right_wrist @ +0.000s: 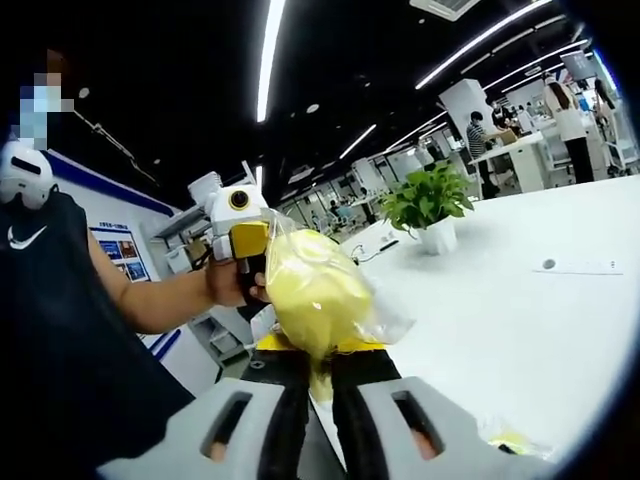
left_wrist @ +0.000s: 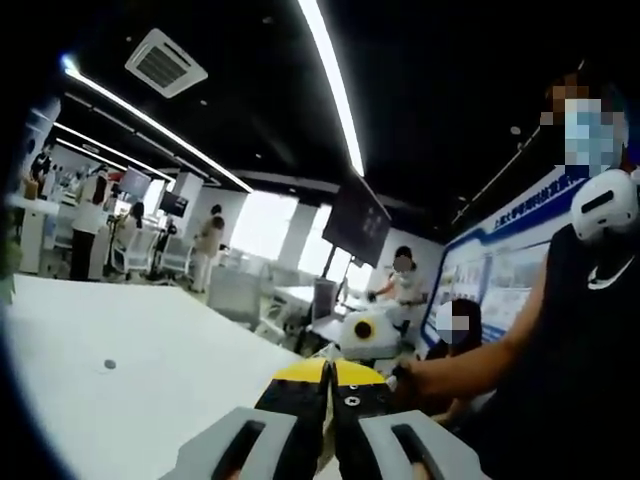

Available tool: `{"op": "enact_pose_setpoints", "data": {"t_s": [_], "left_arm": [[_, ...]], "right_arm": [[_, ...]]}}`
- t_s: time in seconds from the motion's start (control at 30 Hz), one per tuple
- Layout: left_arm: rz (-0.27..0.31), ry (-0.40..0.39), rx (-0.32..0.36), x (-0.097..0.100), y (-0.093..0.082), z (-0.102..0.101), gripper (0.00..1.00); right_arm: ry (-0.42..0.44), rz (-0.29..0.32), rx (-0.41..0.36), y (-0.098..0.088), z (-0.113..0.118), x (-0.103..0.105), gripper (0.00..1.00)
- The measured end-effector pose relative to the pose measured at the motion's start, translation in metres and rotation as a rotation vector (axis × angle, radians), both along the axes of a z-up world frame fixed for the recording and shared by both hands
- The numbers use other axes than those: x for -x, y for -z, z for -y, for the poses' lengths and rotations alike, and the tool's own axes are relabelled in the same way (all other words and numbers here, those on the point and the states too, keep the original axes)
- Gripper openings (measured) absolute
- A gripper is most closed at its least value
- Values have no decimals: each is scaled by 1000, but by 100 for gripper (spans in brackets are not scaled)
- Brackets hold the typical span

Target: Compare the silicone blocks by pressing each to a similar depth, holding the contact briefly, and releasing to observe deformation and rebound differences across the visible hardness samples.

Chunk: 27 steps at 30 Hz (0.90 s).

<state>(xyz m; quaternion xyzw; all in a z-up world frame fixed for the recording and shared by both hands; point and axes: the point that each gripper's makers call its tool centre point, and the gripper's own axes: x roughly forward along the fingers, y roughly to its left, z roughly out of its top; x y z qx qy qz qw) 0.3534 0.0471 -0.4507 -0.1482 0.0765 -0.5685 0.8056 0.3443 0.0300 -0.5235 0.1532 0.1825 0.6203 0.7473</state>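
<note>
A soft yellow silicone block in a clear plastic bag [right_wrist: 312, 285] hangs up in the air in the right gripper view. My right gripper [right_wrist: 320, 368] is shut on the bag's lower end. Behind the bag, a hand holds my left gripper [right_wrist: 250, 245], whose yellow tip sits at the bag's upper left; I cannot tell whether they touch. In the left gripper view my left gripper [left_wrist: 328, 382] has its yellow-tipped jaws together with nothing seen between them. Beyond it sits my right gripper [left_wrist: 365, 335], held by a hand.
A white table [right_wrist: 520, 330] spreads to the right, with a potted plant [right_wrist: 430, 210] and a small white strip [right_wrist: 585, 267] on it. Another bagged yellow piece [right_wrist: 510, 440] lies near the front edge. The person in a black top [right_wrist: 60, 330] stands close on the left. Other people work farther back.
</note>
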Motion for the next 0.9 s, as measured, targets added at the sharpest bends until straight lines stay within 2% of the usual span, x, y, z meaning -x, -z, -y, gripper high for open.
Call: {"op": "enact_pose_setpoints", "data": {"t_s": [0.17, 0.37, 0.43, 0.47, 0.53, 0.6, 0.77, 0.9], "left_arm": [[7, -2, -1, -1, 1, -1, 0], [-33, -8, 9, -4, 3, -3, 0], [-76, -10, 12, -4, 5, -3, 0], [-80, -12, 11, -5, 5, -3, 0], [-62, -12, 13, -4, 4, -3, 0], [-50, -14, 11, -5, 4, -3, 0], [-34, -12, 4, -4, 1, -2, 0], [-26, -7, 11, -3, -4, 0, 0]], "right_arm": [[-4, 15, 4, 0, -1, 0, 3], [-13, 14, 12, 1, -3, 1, 3], [-11, 11, 13, 2, -3, 0, 3], [-10, 9, 14, 3, -3, 0, 3], [-9, 3, 11, 2, -4, 0, 2], [3, 33, 19, 2, -3, -3, 2], [-1, 11, -4, 0, -3, -1, 4], [22, 34, -22, -4, -1, -4, 6]]}}
